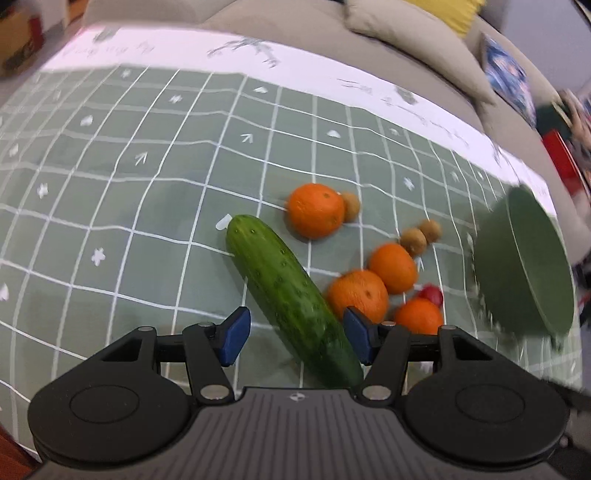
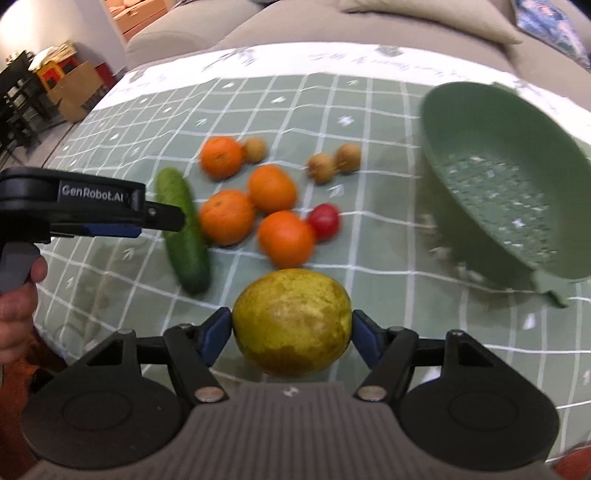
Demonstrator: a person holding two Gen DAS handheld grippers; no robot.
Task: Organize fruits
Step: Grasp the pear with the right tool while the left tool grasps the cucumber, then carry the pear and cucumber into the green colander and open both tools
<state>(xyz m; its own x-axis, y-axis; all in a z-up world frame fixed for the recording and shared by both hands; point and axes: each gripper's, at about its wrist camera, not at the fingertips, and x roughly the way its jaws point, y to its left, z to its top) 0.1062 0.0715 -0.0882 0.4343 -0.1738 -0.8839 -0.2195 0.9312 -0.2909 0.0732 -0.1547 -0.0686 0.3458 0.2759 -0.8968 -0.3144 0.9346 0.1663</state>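
a table covered in a green cloth (image 2: 110, 280) with a white grid is standing before a beige sofa (image 2: 295, 26).

near the front edge, a large yellow-green fruit (image 2: 291, 321) is sitting between the blue pads of the right gripper (image 2: 291, 334) – both pads are touching its sides, so the jaws are clamped on it.

just beyond it, four oranges are lying in a loose cluster: the nearest (image 2: 286, 239), one to its left (image 2: 226, 217), one behind (image 2: 272, 189) and one farther back (image 2: 221, 157). a small red fruit (image 2: 324, 221) is touching the nearest orange. three small brown fruits are lying behind them, one (image 2: 255, 149) against the far orange and two (image 2: 334, 164) side by side.

left of the oranges, a cucumber (image 1: 291, 299) is lying diagonally. the left gripper (image 1: 295, 336) is hovering over its near end with jaws apart – the cucumber is passing between the pads, close to the right one, and not gripped. a hand (image 2: 18, 306) is holding that gripper's handle.

to the right, a green perforated colander (image 2: 509, 177) is tilting toward the fruit.
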